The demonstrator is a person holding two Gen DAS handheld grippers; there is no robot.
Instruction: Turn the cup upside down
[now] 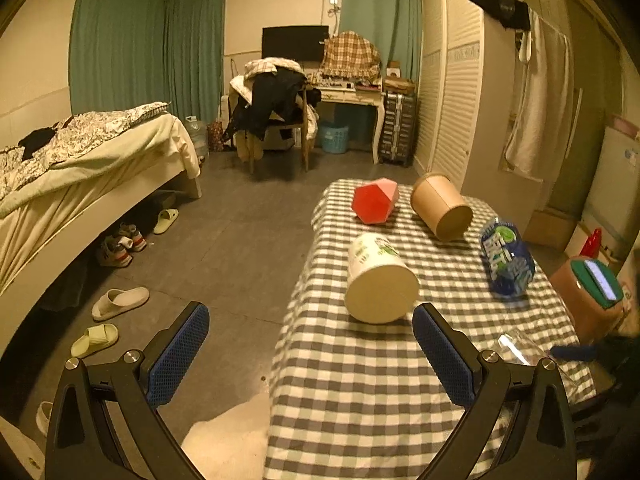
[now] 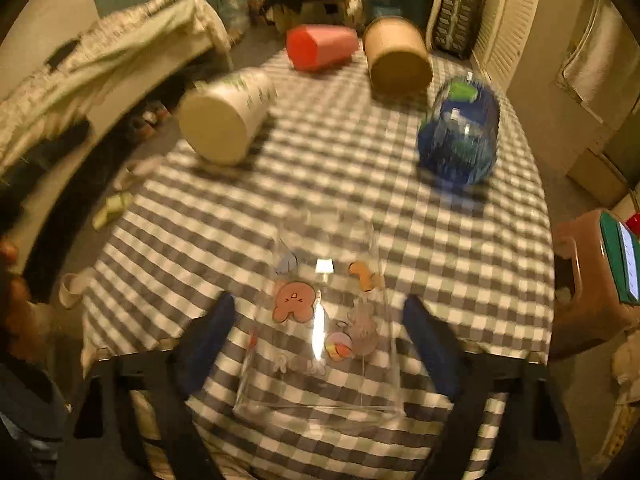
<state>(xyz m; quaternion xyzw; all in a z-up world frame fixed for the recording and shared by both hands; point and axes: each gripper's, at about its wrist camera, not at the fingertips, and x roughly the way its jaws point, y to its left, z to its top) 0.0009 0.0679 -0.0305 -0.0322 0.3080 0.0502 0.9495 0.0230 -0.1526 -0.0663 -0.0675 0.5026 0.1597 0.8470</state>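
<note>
A clear glass cup with cartoon stickers [image 2: 320,320] lies on its side on the checked tablecloth [image 2: 340,200], between the open fingers of my right gripper [image 2: 320,336], which do not touch it. Its edge shows in the left wrist view [image 1: 516,350]. My left gripper [image 1: 310,356] is open and empty at the table's left front edge, partly over the floor. A white paper cup [image 1: 378,278] lies on its side just ahead of it. A red cup [image 1: 374,200], a brown cup [image 1: 440,206] and a blue-printed cup [image 1: 506,258] also lie on their sides.
A brown stool with a green phone [image 1: 592,292] stands right of the table. A bed [image 1: 80,160] and slippers [image 1: 120,302] are on the left. A chair with clothes [image 1: 276,112] and a desk stand at the back.
</note>
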